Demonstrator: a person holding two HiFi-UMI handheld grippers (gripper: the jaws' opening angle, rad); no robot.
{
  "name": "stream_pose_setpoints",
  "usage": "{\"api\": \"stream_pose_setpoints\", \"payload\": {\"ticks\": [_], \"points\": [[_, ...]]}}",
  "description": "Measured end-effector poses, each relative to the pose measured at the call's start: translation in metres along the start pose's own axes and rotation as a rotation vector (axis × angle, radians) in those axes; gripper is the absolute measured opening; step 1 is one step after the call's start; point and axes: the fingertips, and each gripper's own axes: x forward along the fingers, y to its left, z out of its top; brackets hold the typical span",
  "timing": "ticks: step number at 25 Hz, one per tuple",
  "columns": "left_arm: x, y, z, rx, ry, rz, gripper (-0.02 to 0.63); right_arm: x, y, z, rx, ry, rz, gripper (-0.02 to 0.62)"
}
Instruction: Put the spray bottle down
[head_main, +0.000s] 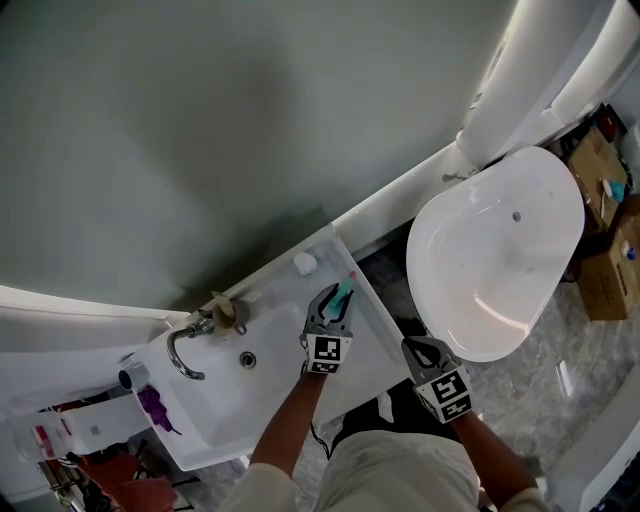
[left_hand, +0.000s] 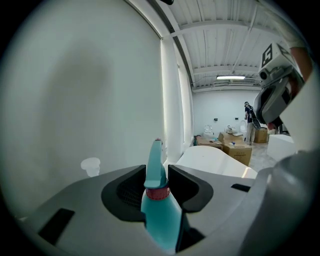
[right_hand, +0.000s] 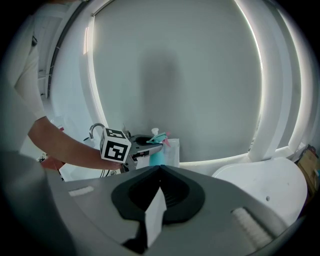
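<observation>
While left hand-held gripper (head_main: 329, 300) clamps tapered teal spray bottle (left_hand: 161, 216), right hand-held gripper (right_hand: 160, 169) pinches white sheet (right_hand: 155, 216)

The right gripper (right_hand: 160, 170) has its 2 jaws pressed together on a thin white sheet (right_hand: 154, 217). Farther off, the left gripper (right_hand: 156, 143) holds a blue-green spray bottle (right_hand: 157, 158) by the sink tap (right_hand: 97, 125). A big white tub (right_hand: 270, 187) sits near, on the right.
</observation>
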Motion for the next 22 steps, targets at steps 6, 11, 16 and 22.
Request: {"api": "stream_pose_setpoints", "payload": {"ticks": [6, 11, 16, 22], "points": [[0.002, -0.002, -0.003, 0.004, -0.036, 0.023, 0.138, 0.003, 0.000, -0.005, -0.007, 0.028, 0.013, 0.011], [0.003, -0.002, -0.003, 0.014, -0.059, 0.031, 0.140, 0.011, 0.002, -0.007, -0.003, 0.041, 0.025, 0.011], [-0.003, 0.001, -0.008, -0.006, -0.050, 0.038, 0.144, 0.018, 0.006, -0.006, -0.001, 0.044, 0.035, 0.011], [-0.004, 0.000, -0.007, 0.006, -0.028, 0.020, 0.167, 0.016, 0.003, -0.002, 0.002, 0.038, 0.025, 0.011]]}}
